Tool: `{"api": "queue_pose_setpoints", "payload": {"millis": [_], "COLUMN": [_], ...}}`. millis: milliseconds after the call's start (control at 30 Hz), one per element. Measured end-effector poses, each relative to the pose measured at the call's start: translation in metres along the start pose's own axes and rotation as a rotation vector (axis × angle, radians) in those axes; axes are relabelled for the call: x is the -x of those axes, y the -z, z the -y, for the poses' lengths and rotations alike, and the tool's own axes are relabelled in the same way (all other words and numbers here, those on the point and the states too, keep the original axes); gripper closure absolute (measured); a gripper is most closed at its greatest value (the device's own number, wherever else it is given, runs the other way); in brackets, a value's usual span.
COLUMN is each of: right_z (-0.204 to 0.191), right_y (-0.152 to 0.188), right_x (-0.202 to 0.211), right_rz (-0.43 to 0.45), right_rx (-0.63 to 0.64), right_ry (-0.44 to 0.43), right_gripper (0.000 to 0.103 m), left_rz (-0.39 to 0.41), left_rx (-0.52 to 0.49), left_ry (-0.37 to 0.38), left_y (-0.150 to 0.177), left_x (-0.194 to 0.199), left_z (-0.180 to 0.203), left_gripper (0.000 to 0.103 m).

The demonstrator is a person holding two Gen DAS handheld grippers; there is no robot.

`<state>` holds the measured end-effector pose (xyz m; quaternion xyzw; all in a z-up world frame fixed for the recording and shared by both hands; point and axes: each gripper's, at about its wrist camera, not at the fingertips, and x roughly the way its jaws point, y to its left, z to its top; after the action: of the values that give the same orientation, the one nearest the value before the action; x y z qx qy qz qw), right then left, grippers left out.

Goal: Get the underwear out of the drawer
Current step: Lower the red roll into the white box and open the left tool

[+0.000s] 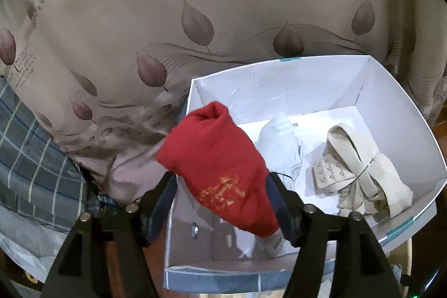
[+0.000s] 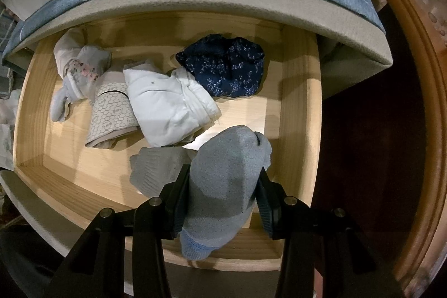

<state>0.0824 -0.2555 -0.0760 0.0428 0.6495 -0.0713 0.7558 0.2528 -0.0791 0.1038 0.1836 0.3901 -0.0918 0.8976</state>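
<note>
Fingers of the left gripper (image 1: pixel 223 200) stand apart on either side of a red garment (image 1: pixel 218 166); the right-hand finger (image 1: pixel 282 208) lies against the cloth, the other (image 1: pixel 164 192) seems just clear of it, so a grip is doubtful. This gripper hangs over the near wall of a white cardboard box (image 1: pixel 413 130), which rests against a leaf-printed curtain (image 1: pixel 195 4) and already contains a pale blue piece (image 1: pixel 282 141) and a beige bra (image 1: pixel 360 169). The right gripper (image 2: pixel 223 186) is closed on a grey garment (image 2: pixel 226 186) above the wooden drawer (image 2: pixel 296 91), where a white folded piece (image 2: pixel 167 108), a navy floral piece (image 2: pixel 226 66), a hexagon-patterned roll (image 2: pixel 111 113) and a pale floral piece (image 2: pixel 78 71) remain.

Step in hand, by judgement: depositing the red garment in the box. Next, the left fingers must draw clear of the cloth, and the grey garment must be carried across to the box.
</note>
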Motion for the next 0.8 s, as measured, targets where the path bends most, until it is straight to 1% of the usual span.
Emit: {"api": "queue_pose_setpoints", "payload": {"millis": [633,800], "right_z": [-0.001,-0.002], "right_y": [0.000,0.001], "right_x": [0.001,0.000], "right_rz": [0.005,0.005], "right_rx": [-0.004,-0.003], "right_ry": [0.016,0.018], "right_gripper": [0.063,0.063], "left_rz": [0.045,0.054], "left_rx": [0.003,0.018], "left_ry": [0.029,0.033], "left_y": [-0.008,-0.011], "left_x": [0.036,0.045], "left_z": [-0.012,-0.019], "left_gripper": [0.033,0.033]}}
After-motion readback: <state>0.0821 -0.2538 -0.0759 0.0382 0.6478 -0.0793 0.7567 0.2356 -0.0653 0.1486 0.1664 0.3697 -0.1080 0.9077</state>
